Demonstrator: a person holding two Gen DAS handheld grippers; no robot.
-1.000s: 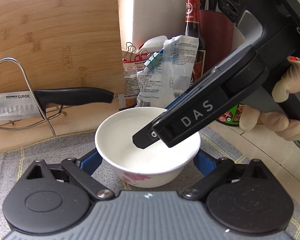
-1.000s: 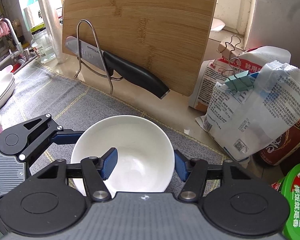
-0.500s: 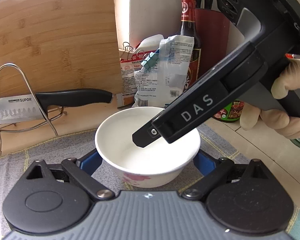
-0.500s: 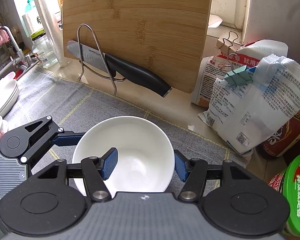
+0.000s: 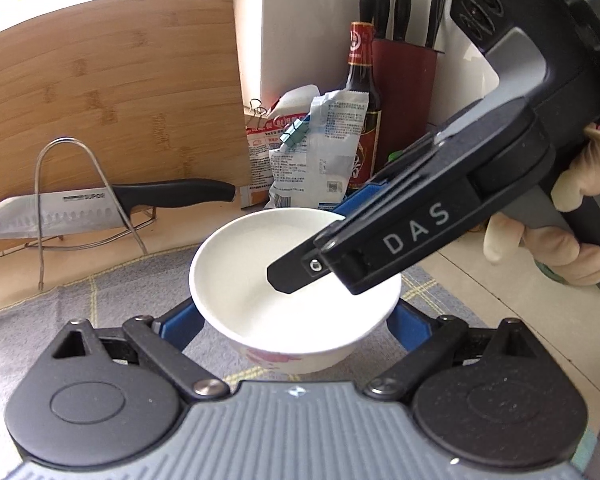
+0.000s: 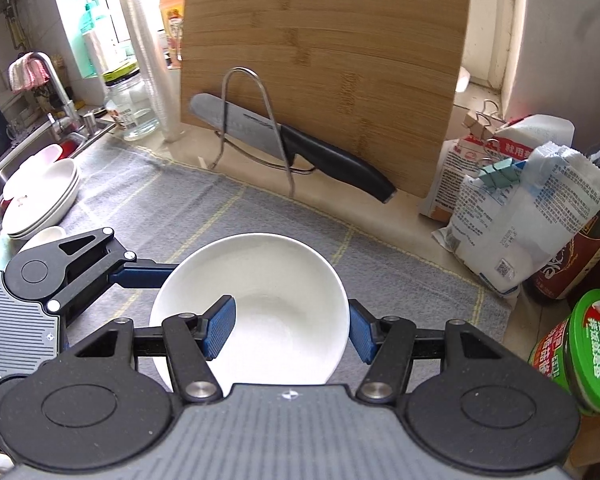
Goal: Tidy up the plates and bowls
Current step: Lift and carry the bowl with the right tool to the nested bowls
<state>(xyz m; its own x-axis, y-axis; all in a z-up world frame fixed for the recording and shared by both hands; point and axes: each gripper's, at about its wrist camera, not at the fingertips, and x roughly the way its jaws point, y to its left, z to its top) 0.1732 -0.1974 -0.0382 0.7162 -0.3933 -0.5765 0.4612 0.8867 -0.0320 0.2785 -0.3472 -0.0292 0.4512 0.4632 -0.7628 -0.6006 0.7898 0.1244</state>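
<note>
While both claws grip one white bowl (image 6: 256, 304), it sits over the grey mat (image 6: 220, 216) in front of the cutting board (image 6: 324, 60). Left claw (image 5: 296, 320) clasps its outer sides; right claw (image 6: 288, 330) pinches the rim, one pad inside. Stacked plates (image 6: 40, 196) lie well left of the board.

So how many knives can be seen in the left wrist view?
5: one Supor knife lying in the wire rack by the bamboo board, and four black handles in the red knife block at the back. Others may be hidden.
</note>
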